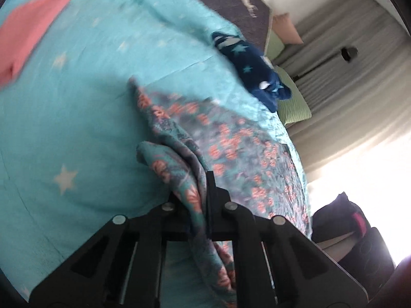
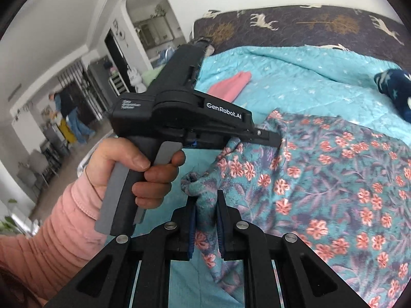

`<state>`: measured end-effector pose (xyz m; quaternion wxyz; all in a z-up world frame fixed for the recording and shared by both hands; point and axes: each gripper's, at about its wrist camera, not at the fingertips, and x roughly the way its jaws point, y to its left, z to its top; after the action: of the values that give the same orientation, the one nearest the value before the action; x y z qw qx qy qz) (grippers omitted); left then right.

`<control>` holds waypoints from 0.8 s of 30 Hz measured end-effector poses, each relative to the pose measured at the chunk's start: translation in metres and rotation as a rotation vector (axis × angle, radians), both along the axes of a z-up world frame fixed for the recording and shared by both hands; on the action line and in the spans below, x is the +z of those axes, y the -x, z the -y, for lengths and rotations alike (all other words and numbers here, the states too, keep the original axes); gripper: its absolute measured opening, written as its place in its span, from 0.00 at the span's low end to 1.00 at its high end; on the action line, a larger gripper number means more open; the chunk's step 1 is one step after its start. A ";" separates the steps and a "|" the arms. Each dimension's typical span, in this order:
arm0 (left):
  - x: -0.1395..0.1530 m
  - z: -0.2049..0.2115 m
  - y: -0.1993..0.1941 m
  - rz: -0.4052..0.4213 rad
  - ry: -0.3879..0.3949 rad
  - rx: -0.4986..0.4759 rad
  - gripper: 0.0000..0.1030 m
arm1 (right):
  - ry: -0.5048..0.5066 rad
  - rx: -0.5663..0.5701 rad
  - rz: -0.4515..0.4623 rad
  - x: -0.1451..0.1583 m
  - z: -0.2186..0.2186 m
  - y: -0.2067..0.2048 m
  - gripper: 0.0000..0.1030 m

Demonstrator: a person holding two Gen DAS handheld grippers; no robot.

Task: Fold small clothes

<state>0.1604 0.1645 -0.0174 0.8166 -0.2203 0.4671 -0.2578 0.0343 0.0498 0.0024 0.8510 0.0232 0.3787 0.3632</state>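
Observation:
A teal floral garment with pink flowers lies on the turquoise star bedspread. My left gripper is shut on a bunched edge of it. In the right wrist view the same floral garment spreads to the right, and my right gripper is shut on another bunched edge near its left side. The left gripper shows there too, held by a hand in a pink sleeve, pinching the garment's edge just above my right gripper.
A pink garment lies further off on the bedspread. A dark blue star garment lies near the bed's edge. A dark deer-print cover is at the head. Green pillows and curtains stand beside the bed.

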 end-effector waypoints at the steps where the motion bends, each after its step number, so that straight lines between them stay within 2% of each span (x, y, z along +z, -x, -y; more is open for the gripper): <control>1: 0.012 0.008 0.003 0.032 -0.014 -0.010 0.09 | -0.020 -0.003 -0.003 0.003 0.006 0.000 0.12; 5: 0.048 0.044 0.006 0.109 -0.054 -0.050 0.09 | -0.080 -0.030 0.043 0.018 0.035 0.009 0.12; 9: 0.071 0.080 0.007 0.156 -0.072 -0.097 0.09 | -0.130 -0.092 0.098 0.036 0.079 0.023 0.12; 13: 0.086 0.137 0.006 0.186 -0.075 -0.179 0.09 | -0.177 -0.175 0.115 0.044 0.129 0.034 0.12; 18: 0.081 0.210 0.001 0.166 -0.076 -0.290 0.09 | -0.215 -0.317 0.106 0.045 0.201 0.051 0.12; 24: 0.050 0.297 -0.001 0.093 -0.094 -0.397 0.09 | -0.226 -0.461 0.049 0.034 0.272 0.072 0.12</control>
<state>0.1616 -0.1322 0.0323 0.7798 -0.0732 0.4747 -0.4015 -0.0374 -0.2217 0.0368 0.9121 0.1951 0.2999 0.2002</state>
